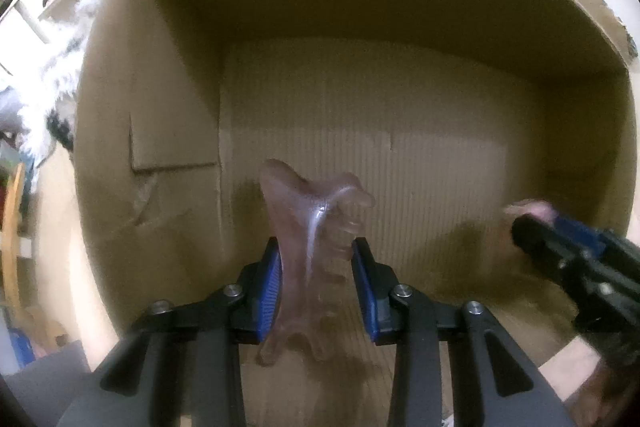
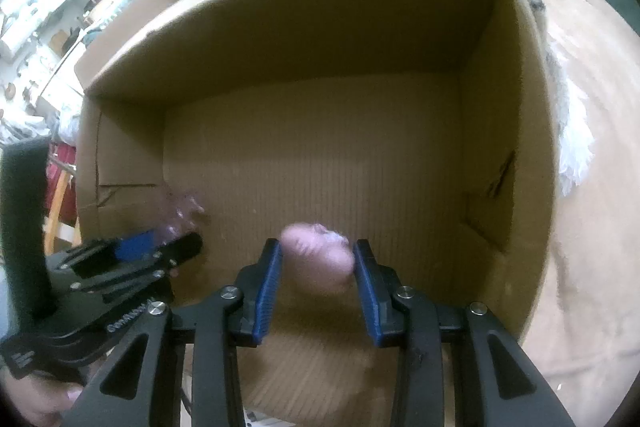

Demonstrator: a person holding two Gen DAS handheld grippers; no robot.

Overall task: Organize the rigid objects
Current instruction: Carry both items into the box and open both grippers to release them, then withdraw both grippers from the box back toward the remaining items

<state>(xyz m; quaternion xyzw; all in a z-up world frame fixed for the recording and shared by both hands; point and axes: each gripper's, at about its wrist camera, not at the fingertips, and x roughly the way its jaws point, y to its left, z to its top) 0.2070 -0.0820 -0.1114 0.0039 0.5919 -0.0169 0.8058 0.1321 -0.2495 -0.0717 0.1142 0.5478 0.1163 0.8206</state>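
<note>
Both grippers reach down into an open cardboard box (image 1: 360,115). In the left wrist view, a translucent brownish-pink hair claw clip (image 1: 308,247) stands upright between the blue pads of my left gripper (image 1: 318,247), which is shut on it. My right gripper (image 1: 532,223) enters from the right edge there with a pink tip showing. In the right wrist view, my right gripper (image 2: 318,253) is shut on a small rounded pink object (image 2: 320,255). The left gripper (image 2: 168,239) with the claw clip (image 2: 180,211) appears at the left of the box (image 2: 320,147).
The box floor is bare ribbed cardboard with tall walls on all sides. White fluffy fabric (image 2: 572,131) lies outside the right wall on a tan surface (image 2: 592,267). Cluttered shelves (image 1: 36,7) show beyond the left wall.
</note>
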